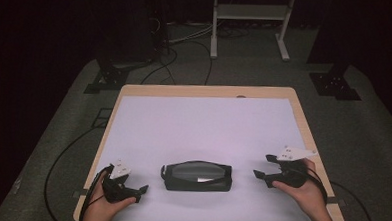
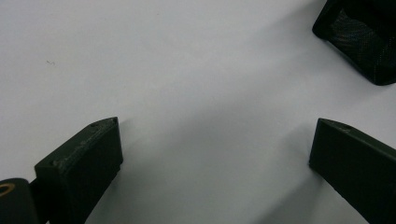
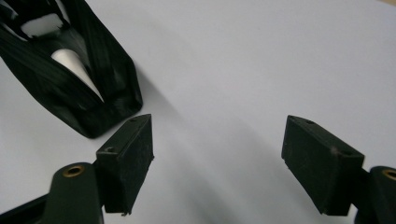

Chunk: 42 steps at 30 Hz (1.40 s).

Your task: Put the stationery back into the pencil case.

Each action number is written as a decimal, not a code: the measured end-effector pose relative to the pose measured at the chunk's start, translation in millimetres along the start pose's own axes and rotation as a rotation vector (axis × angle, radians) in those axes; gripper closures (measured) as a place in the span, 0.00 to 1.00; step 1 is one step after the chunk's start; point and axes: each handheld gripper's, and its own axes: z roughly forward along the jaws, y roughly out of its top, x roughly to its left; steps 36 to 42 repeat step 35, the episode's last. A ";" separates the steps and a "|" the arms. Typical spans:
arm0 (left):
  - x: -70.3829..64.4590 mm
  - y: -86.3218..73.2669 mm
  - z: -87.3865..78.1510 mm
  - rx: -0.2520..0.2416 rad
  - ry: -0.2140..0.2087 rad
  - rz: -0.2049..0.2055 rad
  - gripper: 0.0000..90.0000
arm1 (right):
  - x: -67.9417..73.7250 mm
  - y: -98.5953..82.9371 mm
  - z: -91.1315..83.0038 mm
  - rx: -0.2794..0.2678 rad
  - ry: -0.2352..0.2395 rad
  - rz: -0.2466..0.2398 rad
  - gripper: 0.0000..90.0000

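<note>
A black mesh pouch (image 1: pixel 197 176) lies flat near the front middle of the white table top (image 1: pixel 203 121); something white shows inside it. My left gripper (image 1: pixel 141 192) rests to the pouch's left, held in a hand, jaws wide apart over bare white surface (image 2: pixel 215 126), with a corner of the pouch (image 2: pixel 364 37) at the upper right. My right gripper (image 1: pixel 262 166) sits to the pouch's right, also open (image 3: pixel 219 135), with one end of the pouch (image 3: pixel 74 79) just beyond its left jaw. Neither gripper touches the pouch.
The table has a wooden rim (image 1: pixel 303 120) around the white sheet. Beyond it on the grey floor are cables (image 1: pixel 166 64), black stand bases (image 1: pixel 110 79) and the legs of a white frame (image 1: pixel 250 23).
</note>
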 end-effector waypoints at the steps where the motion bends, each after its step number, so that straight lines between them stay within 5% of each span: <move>1: 0.0 0.0 0.0 0.000 0.000 0.000 0.02 | -1.1 -2.9 -1.0 0.005 -0.006 0.008 0.26; 26: 0.1 0.0 -0.1 0.001 0.000 0.001 0.02 | -10.1 -60.4 -7.4 0.129 -0.160 0.079 0.19; 42: -0.8 -0.1 -0.1 -0.001 0.005 0.003 0.02 | -9.5 -67.8 -9.8 0.088 -0.170 0.097 0.17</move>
